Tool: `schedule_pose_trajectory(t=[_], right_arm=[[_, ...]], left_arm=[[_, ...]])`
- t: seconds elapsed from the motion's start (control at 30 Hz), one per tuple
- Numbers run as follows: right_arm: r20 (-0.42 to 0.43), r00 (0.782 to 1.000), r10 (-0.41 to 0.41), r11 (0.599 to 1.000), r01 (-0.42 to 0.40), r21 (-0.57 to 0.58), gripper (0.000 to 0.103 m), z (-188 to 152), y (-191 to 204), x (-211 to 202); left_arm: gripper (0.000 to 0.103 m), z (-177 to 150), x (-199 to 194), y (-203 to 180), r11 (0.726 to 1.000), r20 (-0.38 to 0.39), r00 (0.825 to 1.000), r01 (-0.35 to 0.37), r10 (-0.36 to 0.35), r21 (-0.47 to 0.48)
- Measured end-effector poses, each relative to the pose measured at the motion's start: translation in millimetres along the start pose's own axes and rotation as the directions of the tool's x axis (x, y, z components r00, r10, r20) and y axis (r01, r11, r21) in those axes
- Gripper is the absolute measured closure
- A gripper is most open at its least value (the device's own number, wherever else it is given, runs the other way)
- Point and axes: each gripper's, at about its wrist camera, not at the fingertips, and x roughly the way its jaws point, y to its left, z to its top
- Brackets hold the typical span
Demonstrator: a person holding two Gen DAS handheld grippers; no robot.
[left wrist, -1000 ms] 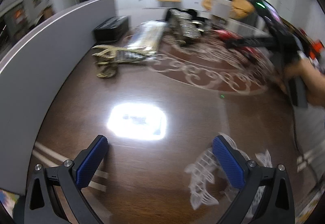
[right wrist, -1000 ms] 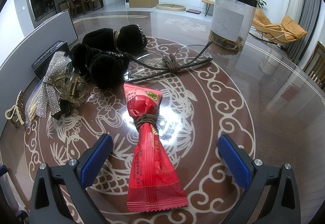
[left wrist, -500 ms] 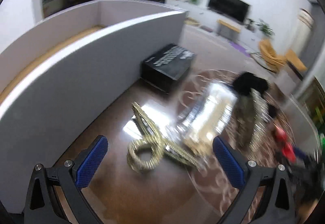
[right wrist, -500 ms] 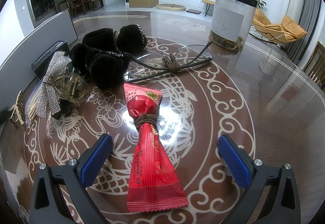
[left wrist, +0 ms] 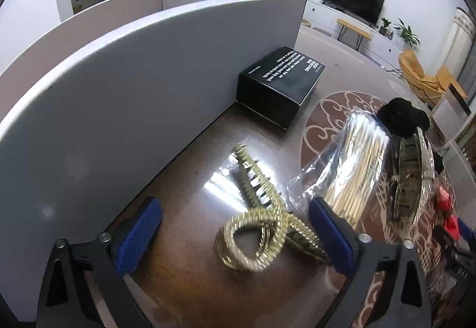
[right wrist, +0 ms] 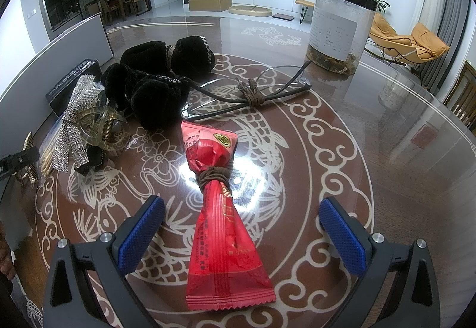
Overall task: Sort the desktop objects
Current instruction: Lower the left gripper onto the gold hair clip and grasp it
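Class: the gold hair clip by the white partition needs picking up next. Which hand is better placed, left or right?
Left. The left tool is open with the gold hair clip between its pads, not pressed. The right tool straddles the red packet.

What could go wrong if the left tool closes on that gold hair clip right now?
The left tool, open, its jaws just narrowing, frames the gold rhinestone hair clip. The clear plastic bag of wooden sticks lies against its right pad, so it may get pinched or dragged. The clip's loops could slip on the glossy table.

White lettering on the black box (left wrist: pixel 279 84) and the jar's label (right wrist: pixel 333 33) is too small to read.
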Motion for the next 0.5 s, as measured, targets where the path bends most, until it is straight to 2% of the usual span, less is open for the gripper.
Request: schedule_pose_trajectory(t=[0.07, 0.13, 0.33, 0.4, 0.5], right_arm=[[0.0, 1.0, 0.0, 1.0, 0.0, 0.0, 0.0, -0.2, 0.1, 0.0], [0.0, 1.0, 0.0, 1.0, 0.0, 0.0, 0.0, 0.0, 0.0, 0.2], [0.0, 1.0, 0.0, 1.0, 0.0, 0.0, 0.0, 0.0, 0.1, 0.3], [0.0, 1.0, 0.0, 1.0, 0.0, 0.0, 0.0, 0.0, 0.1, 0.3], [0.0, 1.0, 0.0, 1.0, 0.0, 0.0, 0.0, 0.0, 0.2, 0.4]], left_arm=[[0.028, -2.0, -2.4, 5.1, 1.0, 0.018, 1.0, 0.004, -0.005, 0.027], [0.053, -3.4, -4.5, 4.3, 0.997, 0.03, 1.0, 0.007, -0.009, 0.077], [0.055, -13.0, -13.9, -0.4, 0.975, 0.035, 0.995, 0.081, -0.09, 0.207], [0.06, -20.0, -22.0, -9.1, 0.956, 0.052, 0.99, 0.111, -0.129, 0.271], [0.06, -39.5, -35.3, -20.4, 0.911, 0.023, 0.978, 0.183, -0.206, 0.37]])
